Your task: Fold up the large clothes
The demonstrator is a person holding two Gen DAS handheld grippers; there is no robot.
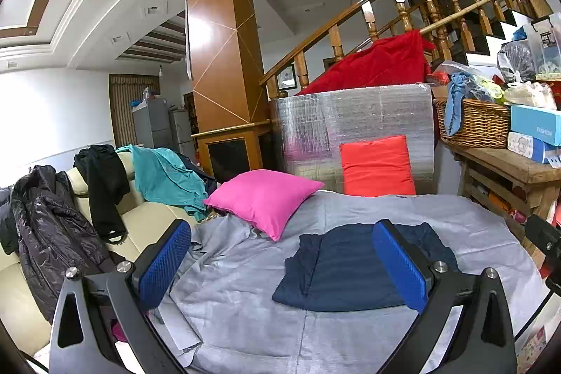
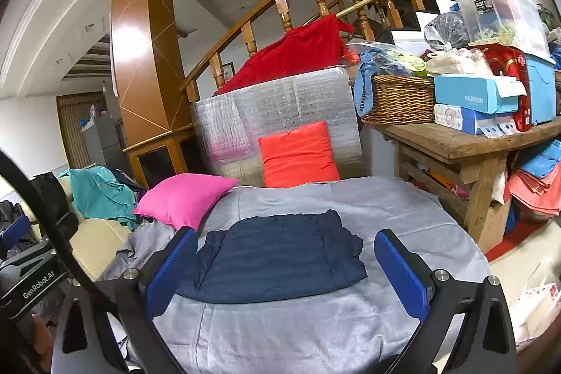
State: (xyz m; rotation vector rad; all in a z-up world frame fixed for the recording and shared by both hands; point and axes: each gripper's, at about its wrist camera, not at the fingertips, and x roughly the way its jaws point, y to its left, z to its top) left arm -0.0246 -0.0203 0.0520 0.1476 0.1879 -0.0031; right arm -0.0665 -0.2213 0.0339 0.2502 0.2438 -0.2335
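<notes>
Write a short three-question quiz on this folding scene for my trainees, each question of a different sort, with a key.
1. True or false: the navy garment lies folded on the grey sheet.
2. Which cushion lies nearer the sofa: A pink cushion, B orange cushion?
3. Fill in: both the left gripper and right gripper are ____.

Key: 1 true; 2 A; 3 open, holding nothing.

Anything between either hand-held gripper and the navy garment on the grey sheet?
Nothing visible. The navy garment lies flat on the grey sheet, directly ahead of the open right hand-held gripper and left hand-held gripper. The pink pillow sits off to the left, clear of both paths.
</notes>
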